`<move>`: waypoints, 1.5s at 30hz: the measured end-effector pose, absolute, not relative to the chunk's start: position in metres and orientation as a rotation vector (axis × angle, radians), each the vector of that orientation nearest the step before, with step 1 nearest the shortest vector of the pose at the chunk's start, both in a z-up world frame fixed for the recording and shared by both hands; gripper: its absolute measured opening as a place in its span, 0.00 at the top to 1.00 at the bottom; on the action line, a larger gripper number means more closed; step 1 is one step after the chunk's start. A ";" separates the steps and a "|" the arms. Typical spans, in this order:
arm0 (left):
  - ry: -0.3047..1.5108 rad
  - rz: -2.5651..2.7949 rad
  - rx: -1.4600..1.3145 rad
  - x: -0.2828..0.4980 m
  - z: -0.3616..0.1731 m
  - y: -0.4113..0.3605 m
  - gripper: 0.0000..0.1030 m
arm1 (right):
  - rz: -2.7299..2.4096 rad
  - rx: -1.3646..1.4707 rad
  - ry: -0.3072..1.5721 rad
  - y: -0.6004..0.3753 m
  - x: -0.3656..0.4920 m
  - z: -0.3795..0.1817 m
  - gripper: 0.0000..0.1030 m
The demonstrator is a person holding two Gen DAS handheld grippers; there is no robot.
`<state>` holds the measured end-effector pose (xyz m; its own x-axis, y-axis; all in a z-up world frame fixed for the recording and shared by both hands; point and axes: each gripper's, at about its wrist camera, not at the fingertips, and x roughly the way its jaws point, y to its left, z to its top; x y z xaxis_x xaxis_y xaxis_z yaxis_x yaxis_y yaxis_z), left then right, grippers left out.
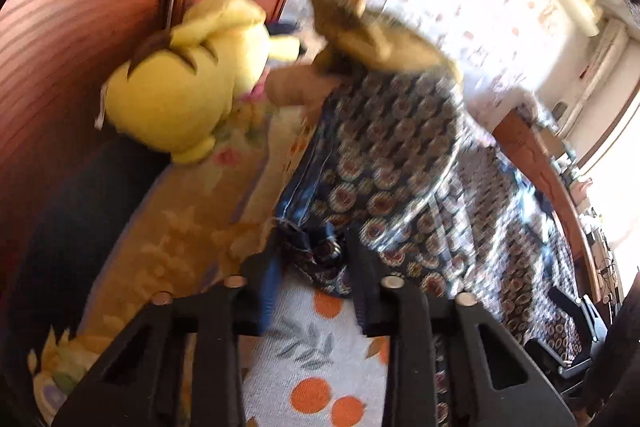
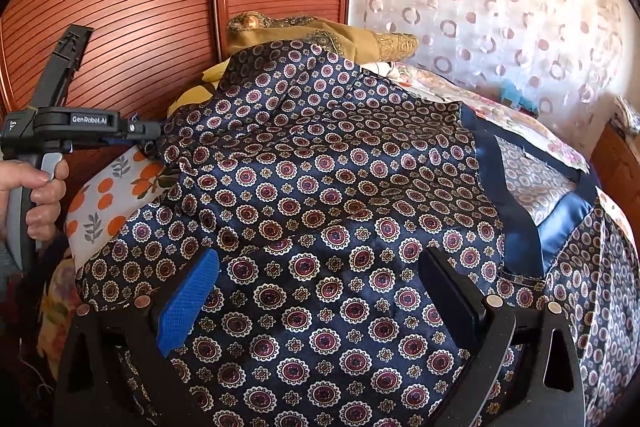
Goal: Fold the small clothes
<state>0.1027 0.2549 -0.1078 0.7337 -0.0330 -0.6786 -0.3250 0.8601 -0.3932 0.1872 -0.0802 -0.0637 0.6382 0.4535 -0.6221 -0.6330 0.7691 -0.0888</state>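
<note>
Item: navy patterned garment (image 2: 320,195), satin-like, printed with round medallions and edged with a plain blue band (image 2: 516,203); it lay spread over the bed, covering most of the orange-print sheet (image 2: 108,195), which showed only at the garment's left edge. Left gripper (image 2: 154,137), held in the person's left hand (image 2: 40,191), stood at the garment's left edge with its fingers narrowed onto a bunched corner of the cloth; in the left wrist view the same corner (image 1: 316,251) sat pinched between the two fingers, though that view was blurred. Right gripper (image 2: 320,291) hovered over the near part of the garment, its blue-padded finger (image 2: 188,303) and black finger set wide apart, with nothing between them but the cloth lying below. Beyond the garment: a mustard embroidered cloth (image 2: 340,37) heaped at its far edge, a yellow plush toy (image 1: 188,79) to the far left of it, red slatted wardrobe doors (image 2: 120,7) behind, and a sheer ring-patterned curtain (image 2: 480,7) to the far right.
</note>
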 end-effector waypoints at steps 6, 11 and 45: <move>0.700 0.122 -0.464 0.108 -0.087 0.240 0.95 | 0.620 -0.284 0.615 -0.091 0.188 -0.062 0.03; 0.654 0.016 -0.353 0.110 -0.053 0.194 0.95 | 0.595 -0.250 0.606 -0.105 0.192 -0.055 0.03; 0.783 0.040 -0.159 0.091 -0.085 0.161 0.22 | 0.631 -0.218 0.560 -0.101 0.215 -0.019 0.03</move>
<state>0.0912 0.1607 -0.0853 0.7090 -0.0232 -0.7048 -0.0945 0.9873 -0.1275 0.2147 -0.1010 -0.0194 0.6663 0.4968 -0.5561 -0.6115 0.7908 -0.0262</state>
